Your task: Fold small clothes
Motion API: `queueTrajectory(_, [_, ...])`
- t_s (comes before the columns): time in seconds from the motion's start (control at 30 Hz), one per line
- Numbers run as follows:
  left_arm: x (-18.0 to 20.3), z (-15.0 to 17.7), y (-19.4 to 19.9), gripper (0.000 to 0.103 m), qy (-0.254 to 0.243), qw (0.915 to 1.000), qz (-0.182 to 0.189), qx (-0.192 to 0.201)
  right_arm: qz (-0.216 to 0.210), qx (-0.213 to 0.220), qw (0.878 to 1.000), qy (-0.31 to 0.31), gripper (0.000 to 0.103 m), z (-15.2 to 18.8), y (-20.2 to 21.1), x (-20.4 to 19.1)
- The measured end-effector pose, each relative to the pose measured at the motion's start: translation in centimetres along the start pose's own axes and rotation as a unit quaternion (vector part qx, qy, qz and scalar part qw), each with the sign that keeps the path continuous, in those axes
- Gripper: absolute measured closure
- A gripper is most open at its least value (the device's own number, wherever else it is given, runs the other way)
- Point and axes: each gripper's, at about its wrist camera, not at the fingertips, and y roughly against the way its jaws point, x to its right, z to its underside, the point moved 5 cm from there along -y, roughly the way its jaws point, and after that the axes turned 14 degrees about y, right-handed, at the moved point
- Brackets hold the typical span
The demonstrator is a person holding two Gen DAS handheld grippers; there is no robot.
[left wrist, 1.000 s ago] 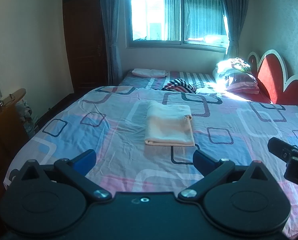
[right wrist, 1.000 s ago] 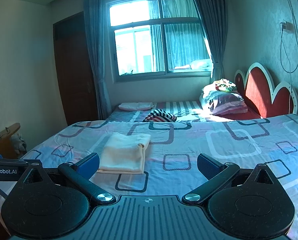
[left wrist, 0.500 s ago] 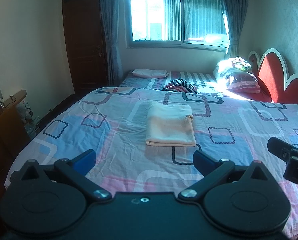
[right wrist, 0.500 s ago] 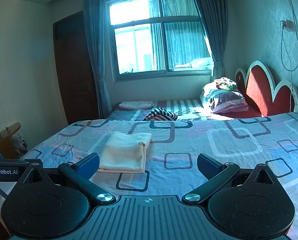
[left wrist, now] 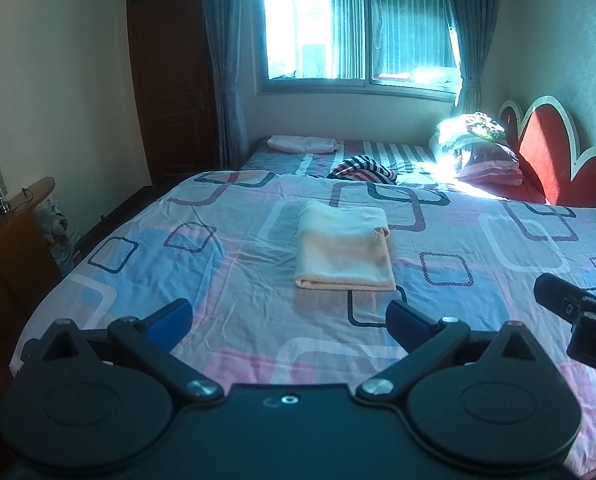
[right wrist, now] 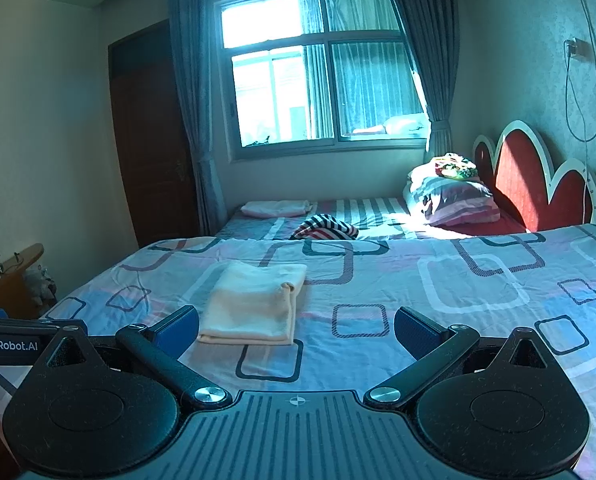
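Note:
A pale peach cloth (left wrist: pixel 344 250) lies folded into a neat rectangle in the middle of the bed (left wrist: pixel 145 280); it also shows in the right wrist view (right wrist: pixel 253 306). My left gripper (left wrist: pixel 289 316) is open and empty, held back from the cloth's near edge. My right gripper (right wrist: pixel 295 326) is open and empty, to the right of the cloth and short of it. The right gripper's body (left wrist: pixel 578 316) shows at the right edge of the left wrist view.
A striped garment (left wrist: pixel 364 168) and a folded white cloth (left wrist: pixel 302 143) lie on the far bed. Pillows and bedding (left wrist: pixel 478 148) are piled by the red headboard (left wrist: pixel 546 160). A wooden cabinet (left wrist: pixel 9 240) stands at the left.
Both grippers have drifted very slightly, so the view has shifted a little. The folded cloth has not moved and both grippers stay open.

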Motion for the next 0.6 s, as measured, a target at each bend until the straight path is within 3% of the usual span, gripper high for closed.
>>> queueTrajectory(0.6, [0.6, 0.6, -1.7, 0.001, -0.008, 0.9998, 0.008, -0.019, -0.004, -0.015, 1.0, 0.001, 0.001, 0.3, -1.8, 0.2])
